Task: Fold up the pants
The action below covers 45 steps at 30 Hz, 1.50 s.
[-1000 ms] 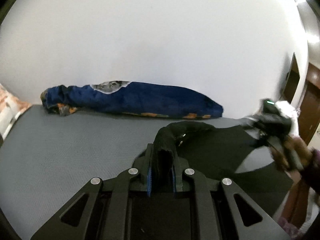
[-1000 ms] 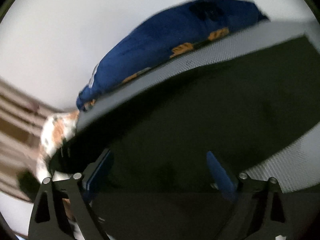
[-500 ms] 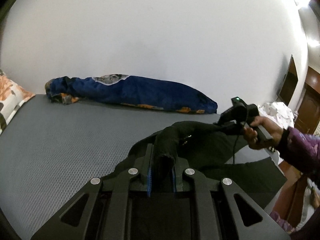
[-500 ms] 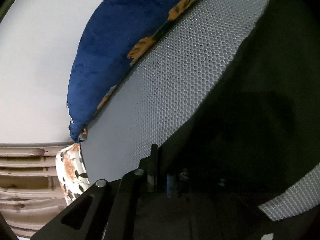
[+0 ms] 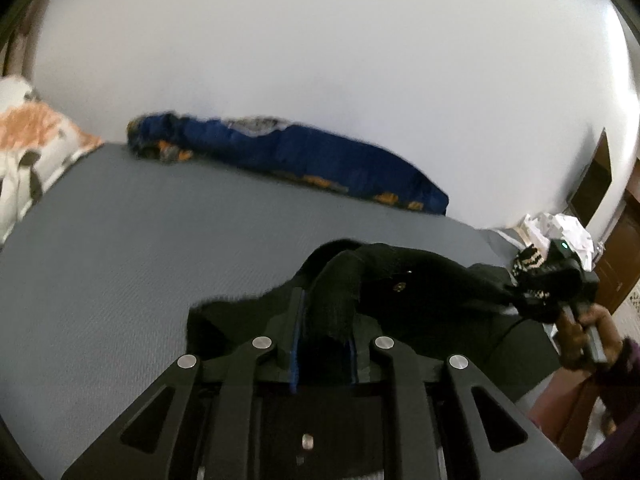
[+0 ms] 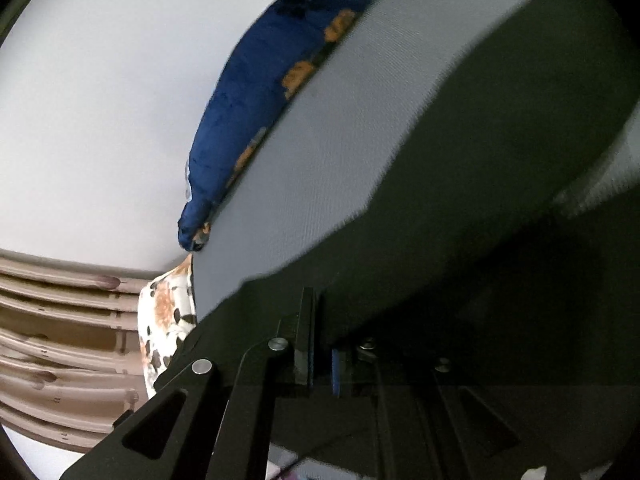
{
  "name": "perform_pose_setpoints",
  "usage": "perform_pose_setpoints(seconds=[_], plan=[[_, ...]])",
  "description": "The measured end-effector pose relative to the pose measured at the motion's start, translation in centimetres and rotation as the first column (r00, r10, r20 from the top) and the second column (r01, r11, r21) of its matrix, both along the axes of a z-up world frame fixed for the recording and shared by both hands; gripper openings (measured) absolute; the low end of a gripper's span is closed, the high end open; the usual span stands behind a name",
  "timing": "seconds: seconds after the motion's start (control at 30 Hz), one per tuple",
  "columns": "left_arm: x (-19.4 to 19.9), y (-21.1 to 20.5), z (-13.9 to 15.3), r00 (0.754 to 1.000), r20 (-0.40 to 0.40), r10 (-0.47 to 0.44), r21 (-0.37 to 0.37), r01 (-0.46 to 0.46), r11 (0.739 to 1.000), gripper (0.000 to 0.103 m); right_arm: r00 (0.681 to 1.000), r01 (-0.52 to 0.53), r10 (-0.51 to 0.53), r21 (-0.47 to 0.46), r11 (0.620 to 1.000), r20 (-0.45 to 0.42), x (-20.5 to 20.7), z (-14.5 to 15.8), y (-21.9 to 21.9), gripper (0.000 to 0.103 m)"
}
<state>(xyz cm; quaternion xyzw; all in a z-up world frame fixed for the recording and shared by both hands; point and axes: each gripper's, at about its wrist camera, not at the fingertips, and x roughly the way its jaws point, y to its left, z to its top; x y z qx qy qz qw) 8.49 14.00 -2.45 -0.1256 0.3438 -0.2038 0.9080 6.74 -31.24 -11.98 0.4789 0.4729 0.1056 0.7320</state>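
Observation:
The black pants [image 5: 420, 280] lie on a grey bed [image 5: 140, 248], lifted at one end. My left gripper [image 5: 325, 316] is shut on a bunched fold of the pants, which rises between its jaws. My right gripper [image 5: 520, 292] shows at the right of the left wrist view, held by a hand and shut on the other end of the same raised edge. In the right wrist view the right gripper [image 6: 322, 344] has its jaws close together on the pants [image 6: 500, 184], which spread dark across the bed [image 6: 340, 140].
A rolled blue blanket [image 5: 304, 164] with orange patches lies along the white wall at the far side of the bed; it also shows in the right wrist view [image 6: 256, 92]. A floral pillow [image 5: 28, 152] sits at the left. White clothes [image 5: 560, 232] lie at the right.
The right gripper went from open to shut on the pants' edge. Both grippers have moved over the bed with the pants' edge held up between them.

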Motion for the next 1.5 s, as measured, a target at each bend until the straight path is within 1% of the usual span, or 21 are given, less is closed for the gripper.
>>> perform_pose_setpoints(seconds=[0.13,0.33,0.43,0.5,0.53,0.57,0.6,0.63,0.67,0.73,0.8,0.83,0.87,0.93,0.97,1.03,1.13,1.27,1.3,1.4,1.5], plan=[[-1.8,0.3,-1.3,0.999,-0.051,0.007,0.024,-0.006,1.0,0.02,0.999,0.038,-0.038,0.019,0.999,-0.015,-4.5,-1.4,0.4,0.007],[-4.0,0.5,-4.5,0.99,-0.143,0.019,0.058,-0.011,0.998,0.023,0.997,0.042,-0.041,0.025,0.999,-0.058,-8.4,-4.2,0.9,0.007],[-4.9,0.2,-5.5,0.989,-0.148,0.031,0.092,-0.017,0.996,0.025,0.995,0.051,-0.047,0.043,0.998,-0.09,-9.3,-5.8,1.2,0.007],[-5.2,-0.1,-5.6,0.989,-0.14,0.039,0.137,-0.019,0.99,0.031,0.994,0.047,-0.043,0.037,0.998,-0.104,-9.6,-6.6,1.5,0.007],[-5.4,-0.3,-5.7,0.989,-0.138,0.046,0.172,-0.022,0.985,0.035,0.993,0.049,-0.044,0.042,0.998,-0.113,-9.7,-7.0,1.5,0.007],[-5.5,-0.6,-5.7,0.989,-0.135,0.056,0.218,-0.025,0.976,0.046,0.992,0.05,-0.044,0.051,0.997,-0.12,-9.7,-7.4,1.5,0.008],[-5.8,-0.9,-5.7,0.989,-0.13,0.071,0.277,-0.033,0.96,0.053,0.992,0.05,-0.042,0.06,0.997,-0.122,-9.9,-7.7,1.5,0.008],[-6.2,-1.1,-5.7,0.988,-0.122,0.094,0.334,-0.048,0.941,0.065,0.992,0.053,-0.044,0.075,0.996,-0.116,-9.9,-8.0,1.3,0.008],[-6.5,-1.0,-5.7,0.987,-0.111,0.115,0.375,-0.066,0.925,0.073,0.993,0.054,-0.045,0.082,0.995,-0.112,-9.9,-8.1,1.2,0.008],[-7.3,-0.8,-5.3,0.987,-0.083,0.139,0.417,-0.093,0.904,0.074,0.995,0.048,-0.039,0.098,0.994,-0.09,-10.0,-8.0,1.0,0.014],[-8.3,-0.8,-4.1,0.987,-0.039,0.156,0.441,-0.123,0.889,0.074,0.998,0.058,-0.054,0.113,0.992,-0.046,-10.3,-7.6,0.6,0.026],[-8.6,-0.9,-3.4,0.987,-0.016,0.162,0.444,-0.139,0.885,0.074,0.998,0.069,-0.067,0.126,0.99,-0.015,-10.4,-7.4,0.3,0.035],[-9.0,-1.2,-2.3,0.988,0.014,0.156,0.435,-0.147,0.888,0.074,0.997,0.08,-0.083,0.14,0.987,0.011,-10.6,-7.2,-0.1,0.041],[-9.2,-2.4,-0.2,0.993,0.059,0.104,0.402,-0.119,0.908,0.076,0.99,0.117,-0.131,0.199,0.973,0.057,-11.0,-7.3,-1.4,0.044],[-9.1,-3.5,0.9,0.995,0.08,0.066,0.386,-0.092,0.918,0.082,0.983,0.142,-0.167,0.254,0.957,0.082,-11.3,-7.6,-2.2,0.05],[-8.5,-6.4,2.7,0.994,0.11,-0.016,0.353,-0.024,0.935,0.089,0.971,0.173,-0.213,0.299,0.938,0.107,-11.5,-8.0,-3.7,0.058],[-7.6,-11.2,3.8,0.983,0.111,-0.144,0.258,0.111,0.96,0.09,0.958,0.183,-0.249,0.365,0.913,0.141,-11.1,-8.8,-6.0,0.059],[-5.8,-19.1,2.6,0.95,0.019,-0.313,0.154,0.306,0.939,0.09,0.932,0.229,-0.326,0.438,0.87,0.159,-10.5,-9.6,-9.3,0.059],[-5.7,-21.3,1.8,0.931,0.004,-0.366,0.139,0.361,0.922,0.09,0.92,0.254,-0.358,0.455,0.854,0.158,-10.5,-9.8,-10.3,0.06],[-5.4,-25.9,-0.4,0.899,-0.019,-0.438,0.15,0.436,0.887,0.09,0.896,0.305,-0.419,0.482,0.821,0.148,-10.4,-10.3,-12.6,0.062],[-5.8,-29.0,-2.4,0.864,-0.048,-0.501,0.109,0.503,0.857,0.09,0.889,0.322,-0.434,0.477,0.818,0.144,-9.6,-10.5,-14.8,0.06]])
